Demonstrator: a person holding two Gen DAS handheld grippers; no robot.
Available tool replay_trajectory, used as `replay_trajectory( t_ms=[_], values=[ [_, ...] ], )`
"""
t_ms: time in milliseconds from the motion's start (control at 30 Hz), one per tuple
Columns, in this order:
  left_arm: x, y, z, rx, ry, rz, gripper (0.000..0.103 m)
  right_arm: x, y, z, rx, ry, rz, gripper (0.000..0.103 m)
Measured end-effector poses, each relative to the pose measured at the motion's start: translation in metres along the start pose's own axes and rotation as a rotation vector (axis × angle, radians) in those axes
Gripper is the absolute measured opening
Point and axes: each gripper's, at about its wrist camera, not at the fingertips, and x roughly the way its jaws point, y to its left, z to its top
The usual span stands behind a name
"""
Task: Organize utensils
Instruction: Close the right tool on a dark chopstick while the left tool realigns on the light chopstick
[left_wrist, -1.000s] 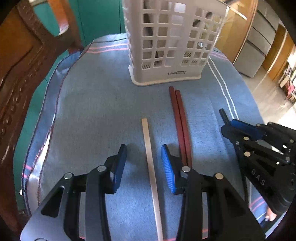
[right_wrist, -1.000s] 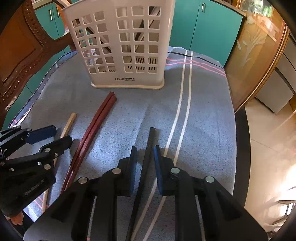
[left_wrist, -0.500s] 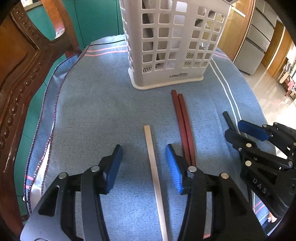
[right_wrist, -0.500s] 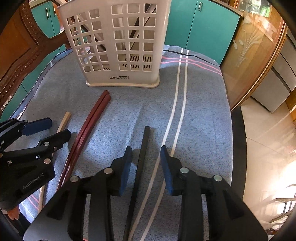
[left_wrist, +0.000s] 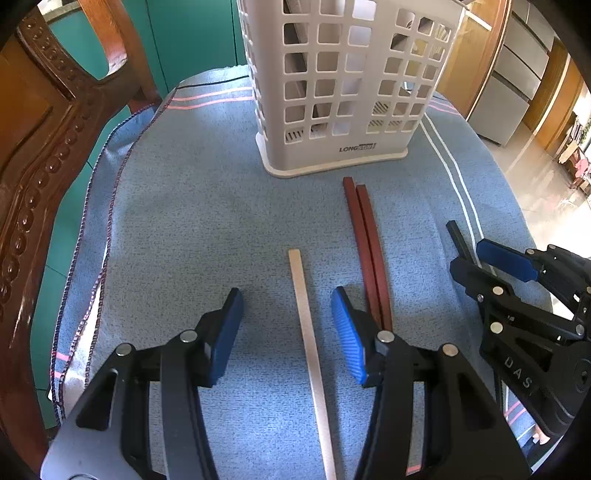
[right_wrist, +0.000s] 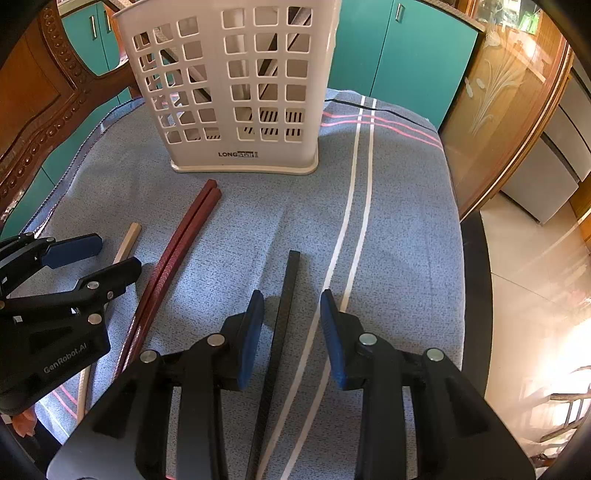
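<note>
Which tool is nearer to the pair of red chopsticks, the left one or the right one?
Left. The left tool has its right finger right beside the red chopsticks. The right tool straddles the black chopstick, farther away.

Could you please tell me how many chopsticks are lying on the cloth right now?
4. A pale one lies between the left gripper fingers, a black one between the right gripper fingers, and two red ones between them. The basket may hide more.
</note>
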Motion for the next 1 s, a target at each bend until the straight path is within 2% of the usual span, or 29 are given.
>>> replay_trajectory(
  t_ms=[233,400,867,933,967,1000],
  values=[
    [0.001,-0.001,0.000,0.010,-0.002,-0.003,0.051,0.001,-0.001,0.000,0.002,0.000,0.007,0.033],
    [0.001,-0.002,-0.001,0.011,-0.004,-0.003,0.050,0.000,0.001,-0.001,-0.002,-0.001,0.025,0.026],
    [0.002,-0.003,0.002,0.016,-0.001,-0.004,0.049,-0.003,-0.007,-0.005,0.028,0.020,0.030,0.031],
    [0.002,-0.005,0.002,0.018,-0.005,-0.014,0.042,-0.003,-0.008,-0.005,0.031,0.019,0.041,0.028],
    [0.001,-0.006,0.002,0.020,-0.007,-0.016,0.034,-0.003,-0.009,-0.004,0.035,0.018,0.054,0.021],
    [0.001,-0.008,0.002,0.021,-0.008,-0.017,0.024,-0.003,-0.011,-0.003,0.036,0.019,0.069,0.009]
  ],
)
